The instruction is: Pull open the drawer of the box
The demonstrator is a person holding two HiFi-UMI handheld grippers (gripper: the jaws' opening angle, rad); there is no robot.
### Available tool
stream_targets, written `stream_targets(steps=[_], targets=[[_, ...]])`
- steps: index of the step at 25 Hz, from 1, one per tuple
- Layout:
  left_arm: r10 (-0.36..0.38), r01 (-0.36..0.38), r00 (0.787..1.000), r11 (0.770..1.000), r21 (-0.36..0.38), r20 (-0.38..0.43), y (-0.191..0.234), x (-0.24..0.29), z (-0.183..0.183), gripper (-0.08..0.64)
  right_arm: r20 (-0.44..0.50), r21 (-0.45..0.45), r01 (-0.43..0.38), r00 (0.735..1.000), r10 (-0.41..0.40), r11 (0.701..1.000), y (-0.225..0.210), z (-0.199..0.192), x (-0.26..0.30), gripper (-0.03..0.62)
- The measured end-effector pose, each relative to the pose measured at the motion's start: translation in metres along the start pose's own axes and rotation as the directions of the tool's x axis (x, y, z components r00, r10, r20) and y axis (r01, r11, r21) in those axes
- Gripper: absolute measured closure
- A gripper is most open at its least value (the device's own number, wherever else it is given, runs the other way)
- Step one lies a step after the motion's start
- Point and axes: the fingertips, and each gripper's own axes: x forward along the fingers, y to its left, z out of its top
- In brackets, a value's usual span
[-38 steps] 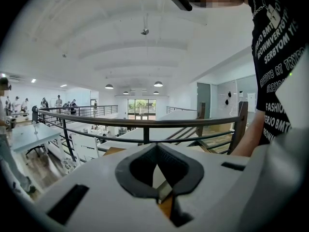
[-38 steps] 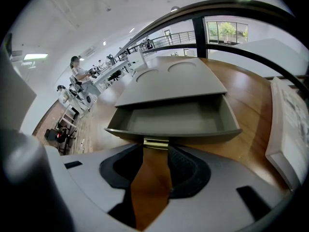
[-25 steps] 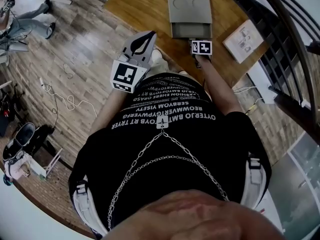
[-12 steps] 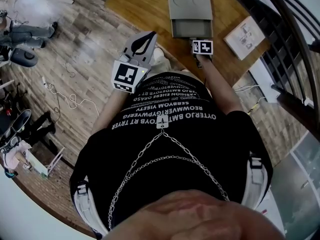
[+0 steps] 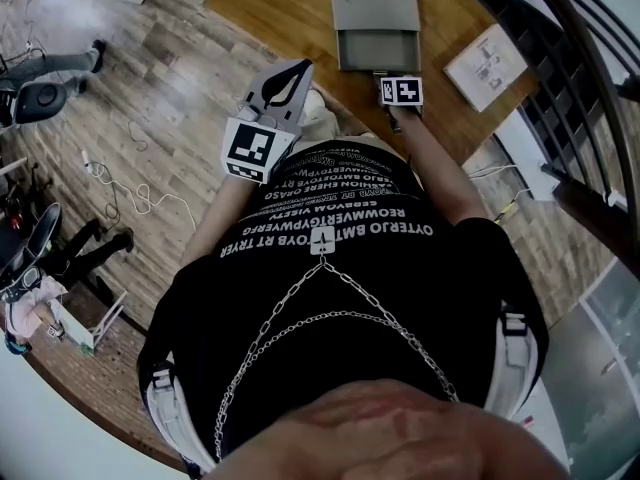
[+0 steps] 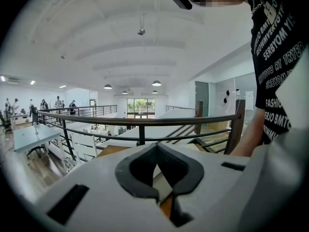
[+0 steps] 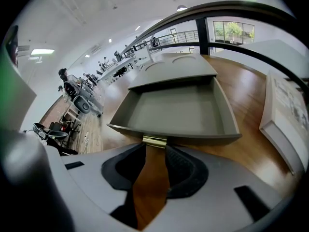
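Two right gripper (image 7: 155, 148) fingers (image 7: 181, 164), just tightened, clamp the brass pull (image 7: 155, 140) for traction; the drawer (image 7: 178, 112) stands well out of the box (image 7: 174, 71). Left gripper (image 6: 155, 147), unneeded, rests closed and empty.

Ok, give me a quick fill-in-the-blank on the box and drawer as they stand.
The drawer of the box is ___, not shut.
Inside, the drawer holds ___.
The box's top shows ___ round recesses.
In the head view, the white booklet lies to the box's ___.
Missing: open; nothing; two; right.
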Motion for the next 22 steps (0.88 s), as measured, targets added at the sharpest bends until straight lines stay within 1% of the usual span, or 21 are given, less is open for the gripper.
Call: stream_targets(steps=[4,7,9,12,14,15,19,22], targets=[[0.003,-0.003,1.000,1.000,-0.003,-0.002,-0.003,-0.002,-0.001,0.554,-0.011,0.008,-0.007,1.000,0.007,1.000,0.000,-0.001,0.001,0.455],[0.008,-0.008,1.000,1.000,-0.005,-0.004,-0.002,-0.004,-0.004,0.554,-0.018,0.008,-0.024,1.000,0.024,1.000,0.007,-0.001,0.004,0.380],[0.013,-0.013,1.000,1.000,-0.006,-0.005,-0.003,-0.005,-0.005,0.554,-0.016,0.006,-0.026,1.000,0.026,1.000,0.009,0.002,0.005,0.370],[0.017,-0.017,1.000,1.000,-0.006,-0.004,-0.008,-0.007,-0.005,0.554,-0.025,0.003,-0.010,1.000,0.010,1.000,0.005,0.003,0.005,0.384],[0.015,-0.015,1.000,1.000,-0.004,-0.004,-0.011,-0.010,-0.005,0.554,-0.037,0.009,0.007,0.999,-0.007,1.000,0.003,0.002,0.004,0.428],[0.015,-0.015,1.000,1.000,-0.003,-0.004,-0.012,-0.011,-0.006,0.554,-0.041,0.008,0.013,0.999,-0.012,1.000,0.002,0.001,0.004,0.437],[0.018,-0.018,1.000,1.000,-0.001,-0.005,-0.017,-0.013,-0.008,0.554,-0.049,-0.024,0.029,0.998,-0.030,0.999,0.001,0.000,0.003,0.452],[0.022,-0.022,1.000,1.000,-0.001,-0.006,-0.020,-0.013,-0.007,0.554,-0.052,-0.043,0.045,0.998,-0.048,0.998,-0.003,-0.003,0.000,0.484]])
